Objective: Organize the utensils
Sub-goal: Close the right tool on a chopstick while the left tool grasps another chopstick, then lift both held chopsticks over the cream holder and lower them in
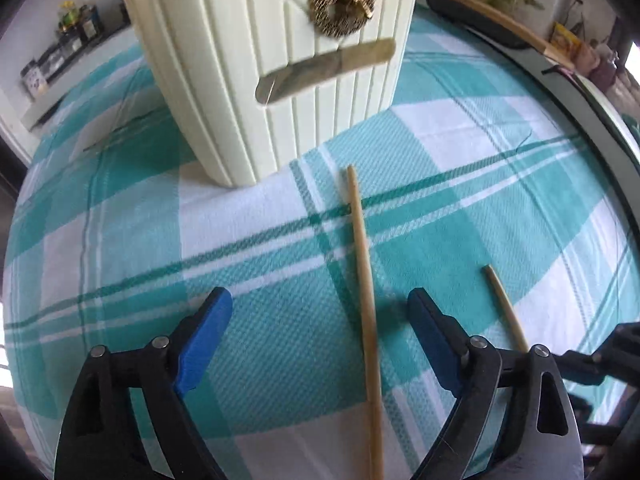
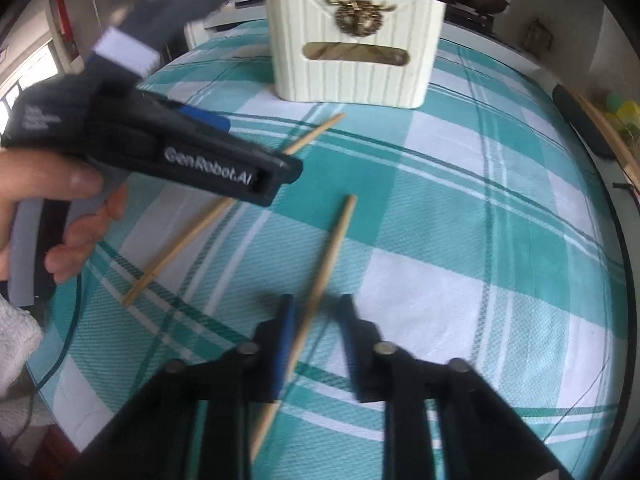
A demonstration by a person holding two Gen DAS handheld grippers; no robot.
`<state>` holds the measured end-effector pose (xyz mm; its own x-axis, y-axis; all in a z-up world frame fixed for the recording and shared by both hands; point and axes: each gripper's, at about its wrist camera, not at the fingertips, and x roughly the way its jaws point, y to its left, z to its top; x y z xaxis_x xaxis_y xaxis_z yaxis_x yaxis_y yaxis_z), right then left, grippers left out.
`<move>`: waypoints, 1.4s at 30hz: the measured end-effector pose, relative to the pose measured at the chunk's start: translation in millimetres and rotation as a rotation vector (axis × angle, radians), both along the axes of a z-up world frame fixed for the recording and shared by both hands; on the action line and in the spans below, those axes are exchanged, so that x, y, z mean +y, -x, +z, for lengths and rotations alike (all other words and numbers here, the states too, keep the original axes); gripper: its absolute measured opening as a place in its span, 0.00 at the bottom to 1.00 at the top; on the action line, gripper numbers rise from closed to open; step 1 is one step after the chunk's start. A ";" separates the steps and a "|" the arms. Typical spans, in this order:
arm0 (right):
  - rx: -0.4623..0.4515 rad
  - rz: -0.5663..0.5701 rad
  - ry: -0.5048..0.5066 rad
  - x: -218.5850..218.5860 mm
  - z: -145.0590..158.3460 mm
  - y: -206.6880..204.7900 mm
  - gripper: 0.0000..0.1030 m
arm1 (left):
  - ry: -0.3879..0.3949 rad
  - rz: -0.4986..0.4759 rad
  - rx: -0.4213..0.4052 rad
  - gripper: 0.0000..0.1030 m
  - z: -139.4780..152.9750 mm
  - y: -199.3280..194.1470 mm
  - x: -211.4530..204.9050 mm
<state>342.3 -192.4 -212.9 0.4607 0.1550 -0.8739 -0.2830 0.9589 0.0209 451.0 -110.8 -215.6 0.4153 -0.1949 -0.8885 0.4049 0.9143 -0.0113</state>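
Two chopsticks left to stow, several already in the holder.

On the checked cloth (image 2: 500, 200), the left chopstick (image 2: 180, 240) lies loose under the left gripper (image 1: 320, 312), jaws wide open around it. The right chopstick (image 2: 320, 280) sits between the right gripper's (image 2: 316, 308) part-open jaws, not yet clamped. Far off, the cream holder (image 2: 356, 72) already carries sticks.

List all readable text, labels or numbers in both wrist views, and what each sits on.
"GenRobot.AI": white lettering on the side of the black handheld left gripper body, seen from the right wrist view.
Small pale print on that body's rear block: too blurred to read.
Labels on the dark jars on the shelf and the yellow packet: too small to read.
Cream ribbed utensil holder: no text, only a gold ornament.
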 end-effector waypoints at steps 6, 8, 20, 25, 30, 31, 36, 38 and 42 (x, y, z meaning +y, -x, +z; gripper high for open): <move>0.005 -0.061 0.027 -39.6 3.3 -1.4 0.07 | 0.022 -0.047 -0.025 0.46 4.2 17.9 2.1; 0.010 -0.074 0.025 -49.8 3.8 -1.1 0.08 | 0.036 -0.048 -0.025 0.29 5.4 26.9 10.0; 0.091 -0.062 -0.044 -65.9 5.7 3.9 0.24 | 0.126 -0.018 0.076 0.36 11.9 80.0 40.3; 0.112 -0.030 0.005 -57.8 5.1 -8.3 0.43 | 0.001 -0.070 0.018 0.65 17.0 54.3 19.0; 0.121 -0.059 0.004 -60.8 5.5 -38.9 0.33 | -0.002 -0.077 0.041 0.52 7.4 10.4 0.7; 0.120 -0.064 0.015 -61.0 5.2 -44.3 0.11 | 0.005 -0.069 0.030 0.33 8.3 5.6 -0.8; 0.109 -0.066 -0.024 -63.5 8.6 -59.9 0.06 | 0.104 -0.039 0.030 0.05 18.1 2.4 7.7; 0.062 -0.074 -0.086 -67.6 21.1 -55.4 0.06 | 0.168 -0.031 -0.019 0.05 34.2 16.0 21.1; -0.084 -0.070 -0.210 -74.7 70.5 -30.0 0.06 | 0.311 -0.028 -0.146 0.05 84.2 54.5 54.3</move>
